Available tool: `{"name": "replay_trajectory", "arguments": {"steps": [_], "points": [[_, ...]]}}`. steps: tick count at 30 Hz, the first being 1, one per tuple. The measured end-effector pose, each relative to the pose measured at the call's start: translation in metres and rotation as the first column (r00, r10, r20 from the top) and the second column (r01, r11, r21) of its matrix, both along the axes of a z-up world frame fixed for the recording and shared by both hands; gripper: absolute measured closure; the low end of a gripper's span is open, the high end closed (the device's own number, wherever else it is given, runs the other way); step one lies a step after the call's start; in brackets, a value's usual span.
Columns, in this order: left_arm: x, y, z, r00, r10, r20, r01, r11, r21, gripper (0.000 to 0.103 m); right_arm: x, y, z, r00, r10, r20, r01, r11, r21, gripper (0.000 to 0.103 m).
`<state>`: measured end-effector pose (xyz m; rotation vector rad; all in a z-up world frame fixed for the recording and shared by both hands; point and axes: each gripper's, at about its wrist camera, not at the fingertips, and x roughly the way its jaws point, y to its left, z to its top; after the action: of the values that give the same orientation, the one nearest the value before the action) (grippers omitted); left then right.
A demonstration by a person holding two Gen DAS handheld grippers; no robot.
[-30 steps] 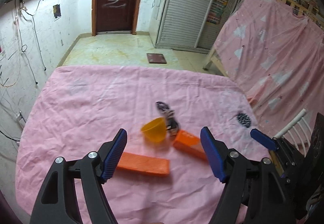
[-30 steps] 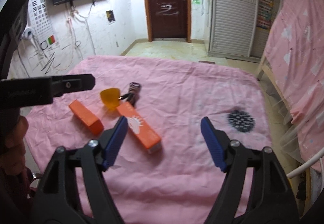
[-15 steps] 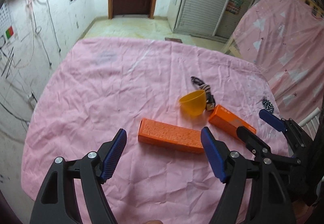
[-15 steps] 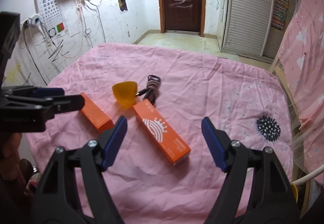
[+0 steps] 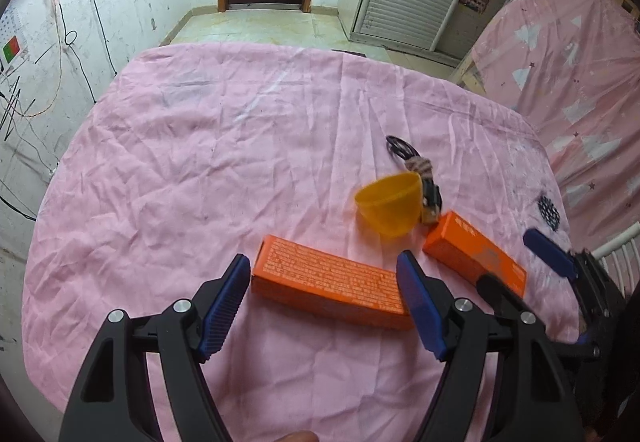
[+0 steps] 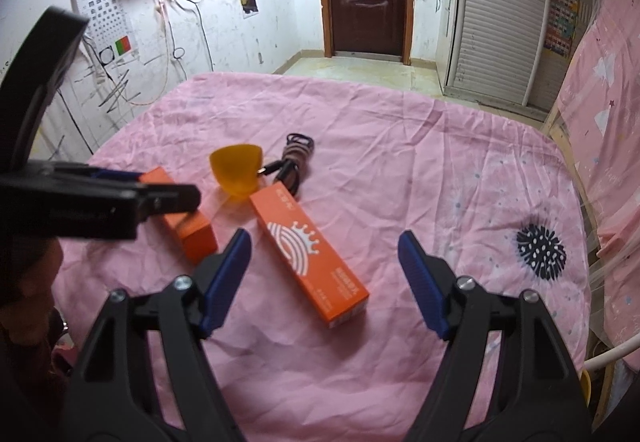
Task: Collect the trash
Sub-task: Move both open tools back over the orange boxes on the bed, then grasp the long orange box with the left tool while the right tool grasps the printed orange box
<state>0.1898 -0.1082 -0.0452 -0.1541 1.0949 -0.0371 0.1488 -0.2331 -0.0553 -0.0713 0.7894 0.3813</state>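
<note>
Between the spread left gripper fingers lies one orange carton; right gripper, also spread, frames the crown-printed carton, neither touching.

box lettering unreadable, second box half hidden (by left hand-held gripper)

2 orange boxes lying flat.

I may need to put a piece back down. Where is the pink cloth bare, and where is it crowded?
Bare: the far half of the pink cloth toward the door, and the stretch between the crown-printed box and the black burr print. Crowded: the near cluster of text-side box, yellow cup and cable bundle.
</note>
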Motion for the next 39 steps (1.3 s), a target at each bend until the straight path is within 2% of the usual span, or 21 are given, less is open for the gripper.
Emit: {"name": "replay_trajectory", "arguments": {"steps": [8,10,20,25,27,28,32,33,35,39], "points": [[0.020,-0.003,-0.010,1.000,0.001,-0.018,-0.001,0.999,0.037,0.037,0.008,0.002,-0.002,1.000,0.024,-0.013,-0.024,1.000,-0.008,0.030],[0.018,-0.003,-0.011,1.000,-0.004,-0.014,0.005,0.999,0.046,0.037,0.010,0.003,-0.004,0.999,0.030,-0.024,-0.030,0.999,-0.013,0.026],[0.005,0.013,-0.007,1.000,0.002,-0.028,-0.002,1.000,-0.020,0.037,0.016,0.010,-0.011,0.997,0.045,-0.061,-0.048,0.997,-0.057,0.025],[-0.004,0.013,-0.006,0.999,-0.008,-0.036,0.007,0.999,-0.041,0.036,0.015,0.017,-0.016,0.996,0.060,-0.072,-0.067,0.992,-0.107,0.062],[-0.007,0.011,-0.006,0.999,-0.013,-0.038,0.011,0.999,-0.046,0.036,0.013,0.018,-0.015,0.996,0.063,-0.063,-0.070,0.990,-0.120,0.071],[-0.008,0.010,-0.007,0.999,-0.015,-0.038,0.014,0.999,-0.042,0.036,0.012,0.018,-0.015,0.996,0.060,-0.061,-0.067,0.990,-0.123,0.074],[-0.012,0.000,-0.009,0.999,-0.030,-0.033,0.030,1.000,-0.004,0.037,0.008,0.014,-0.012,0.998,0.042,-0.043,-0.047,0.993,-0.113,0.076],[-0.012,-0.003,-0.009,0.999,-0.034,-0.029,0.035,0.999,0.004,0.038,0.006,0.010,-0.010,0.999,0.036,-0.035,-0.039,0.994,-0.102,0.076],[-0.014,-0.008,-0.009,0.999,-0.042,-0.019,0.043,0.999,0.026,0.048,0.004,0.006,-0.007,0.999,0.028,-0.024,-0.030,0.996,-0.081,0.076],[-0.016,-0.014,-0.008,0.999,-0.052,-0.012,0.053,0.998,0.034,0.073,-0.001,-0.004,-0.001,1.000,0.008,-0.004,-0.008,0.998,-0.062,0.076]]}}
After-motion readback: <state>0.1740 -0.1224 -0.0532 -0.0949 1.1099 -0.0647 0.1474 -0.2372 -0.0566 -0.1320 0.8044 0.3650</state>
